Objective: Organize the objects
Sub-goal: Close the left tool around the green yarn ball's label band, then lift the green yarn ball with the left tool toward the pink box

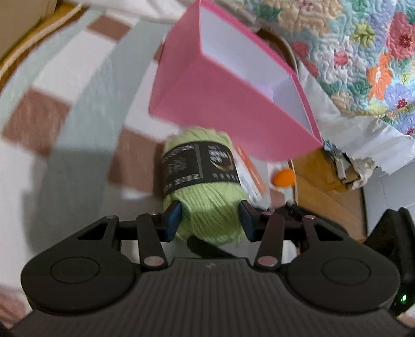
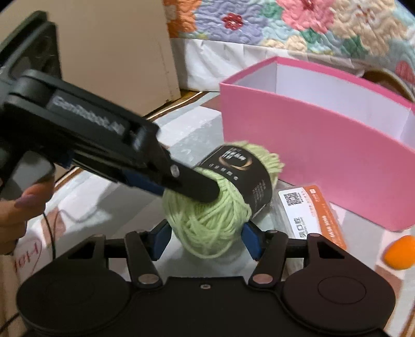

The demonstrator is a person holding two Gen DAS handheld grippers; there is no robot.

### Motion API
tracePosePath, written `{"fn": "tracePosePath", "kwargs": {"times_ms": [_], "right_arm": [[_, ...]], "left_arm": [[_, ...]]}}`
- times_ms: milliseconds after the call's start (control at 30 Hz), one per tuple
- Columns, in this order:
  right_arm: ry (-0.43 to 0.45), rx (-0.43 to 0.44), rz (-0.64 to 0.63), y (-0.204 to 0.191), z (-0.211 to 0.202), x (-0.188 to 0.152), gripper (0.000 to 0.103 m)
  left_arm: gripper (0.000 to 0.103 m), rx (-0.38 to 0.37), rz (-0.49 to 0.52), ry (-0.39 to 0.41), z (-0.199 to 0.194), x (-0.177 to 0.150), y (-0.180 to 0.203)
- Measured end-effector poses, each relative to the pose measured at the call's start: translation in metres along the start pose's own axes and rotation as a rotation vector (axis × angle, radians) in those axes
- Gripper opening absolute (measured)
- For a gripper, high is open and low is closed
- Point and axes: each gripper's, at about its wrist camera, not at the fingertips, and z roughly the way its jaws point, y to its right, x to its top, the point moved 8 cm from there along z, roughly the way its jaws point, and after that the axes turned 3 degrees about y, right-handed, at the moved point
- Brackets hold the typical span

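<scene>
A light green yarn ball (image 1: 207,207) with a black paper band lies on a checked cloth (image 1: 64,90), just in front of an open pink box (image 1: 220,111) with a white inside. My left gripper (image 1: 209,220) has its blue pads against both sides of the yarn. In the right wrist view the yarn ball (image 2: 207,223) also sits between the pads of my right gripper (image 2: 206,238), which touch it on both sides. There the left gripper's upper finger (image 2: 197,184) reaches in from the left and lies across the top of the yarn. The pink box (image 2: 311,155) stands behind it to the right.
An orange and white card with a QR code (image 2: 311,215) lies right of the yarn, and a small orange ball (image 2: 399,252) further right. A floral quilt (image 2: 285,20) hangs behind the box. A hand (image 2: 15,207) holds the left gripper's handle.
</scene>
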Motion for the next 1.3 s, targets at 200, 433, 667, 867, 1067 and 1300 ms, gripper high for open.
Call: {"fn": "tracePosePath", "kwargs": {"times_ms": [200,433,667,867,1067,1300], "right_arm": [[-0.03,0.04,-0.004,-0.007,-0.03,-0.014,0.074],[-0.054,0.01,0.025,0.001,-0.024,-0.019,0.085],[-0.097,0.021,0.101,0.002,-0.004,-0.027,0.087],[-0.082,-0.02,0.036,0.004,-0.005,-0.029,0.082],[-0.057,0.008,0.03,0.002,-0.013,-0.029,0.068],[-0.052,0.041,-0.002,-0.01,-0.039,-0.031,0.068]], "left_arm": [[0.054,0.045,0.033,-0.047,-0.004,-0.022,0.007],[0.071,0.045,-0.01,-0.012,-0.021,-0.016,0.0],[0.068,0.082,0.034,0.013,0.002,-0.016,0.002],[0.06,0.068,0.067,0.013,0.015,-0.023,0.012],[0.053,0.08,0.083,0.039,0.007,-0.033,0.024],[0.052,0.116,0.082,0.091,-0.014,-0.051,0.045]]}}
